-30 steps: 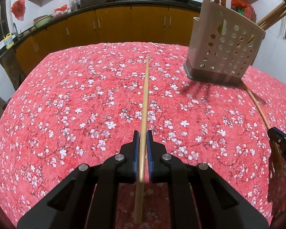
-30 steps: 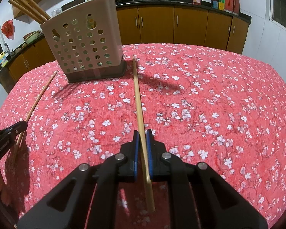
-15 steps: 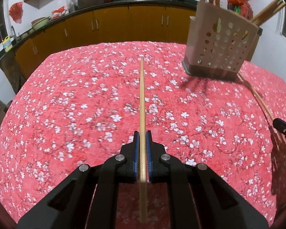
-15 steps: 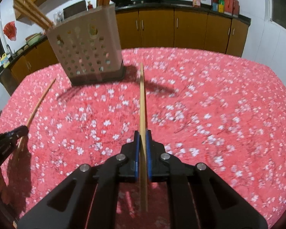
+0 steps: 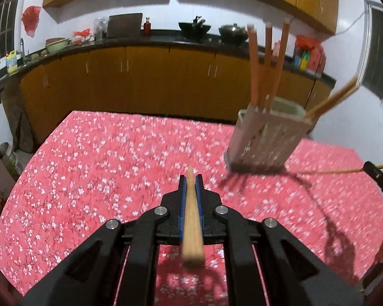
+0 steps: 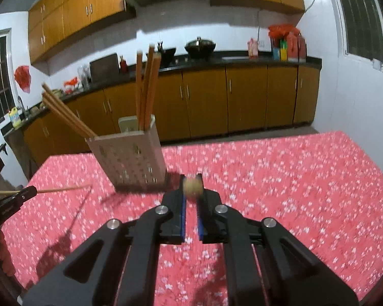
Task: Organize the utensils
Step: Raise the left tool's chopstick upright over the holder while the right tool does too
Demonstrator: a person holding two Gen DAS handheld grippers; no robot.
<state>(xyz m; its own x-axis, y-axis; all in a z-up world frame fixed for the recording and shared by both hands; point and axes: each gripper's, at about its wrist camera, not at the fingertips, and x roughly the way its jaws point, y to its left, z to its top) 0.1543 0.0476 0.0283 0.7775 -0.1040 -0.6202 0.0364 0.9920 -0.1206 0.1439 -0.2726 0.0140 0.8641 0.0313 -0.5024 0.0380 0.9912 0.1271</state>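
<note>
Tongs [image 5: 190, 181] [image 6: 191, 181] level above tablecloth [image 5: 89, 165], each clamping a chopstick [image 5: 191, 216] [image 6: 192, 189].

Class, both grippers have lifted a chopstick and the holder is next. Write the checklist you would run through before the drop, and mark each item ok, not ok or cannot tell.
1. Left gripper shut on its chopstick: ok.
2. Right gripper shut on its chopstick: ok, though blurred and seen end-on.
3. Holder upright on the table: ok.
4. Free room in the holder among the chopsticks already standing in it: cannot tell.
5. Either held chopstick above the holder's mouth: not ok, both are short of it.
6. The two grippers apart from each other: ok.
</note>
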